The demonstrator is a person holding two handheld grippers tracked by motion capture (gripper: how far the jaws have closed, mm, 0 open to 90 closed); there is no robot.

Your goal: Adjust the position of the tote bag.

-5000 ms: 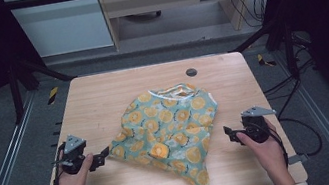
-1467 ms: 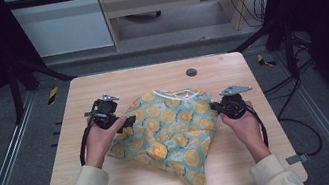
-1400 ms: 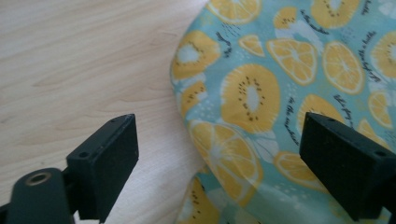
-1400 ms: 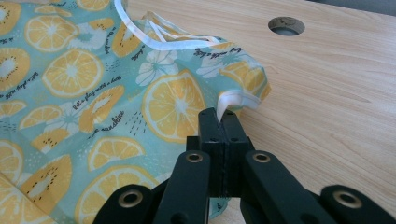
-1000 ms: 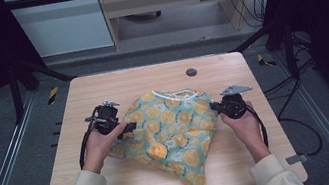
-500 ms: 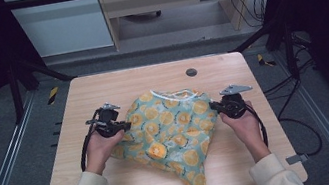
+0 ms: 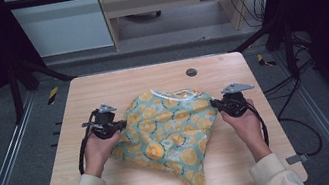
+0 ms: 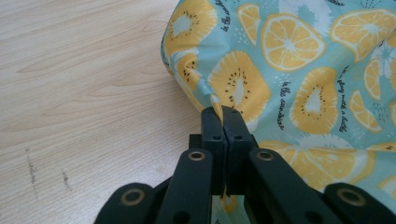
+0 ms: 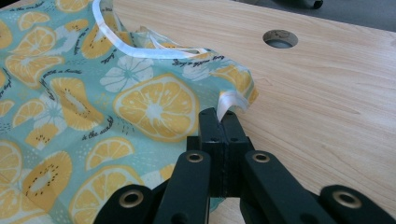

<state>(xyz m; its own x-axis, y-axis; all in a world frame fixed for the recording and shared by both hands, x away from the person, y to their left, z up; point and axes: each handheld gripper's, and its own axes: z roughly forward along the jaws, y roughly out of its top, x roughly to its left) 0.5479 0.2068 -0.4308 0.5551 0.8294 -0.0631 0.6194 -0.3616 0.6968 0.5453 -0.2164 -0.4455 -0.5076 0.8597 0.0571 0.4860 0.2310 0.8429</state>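
With both the left gripper [image 7: 122, 125] and the right gripper [image 7: 215, 103] clenched on the cloth [image 7: 171, 129], lift its two sides evenly.

Overhead table view, two close claw-mounted views

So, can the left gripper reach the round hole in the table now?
Probably not as things stand: the left gripper is shut on the cloth's left edge, and the hole lies beyond the cloth.
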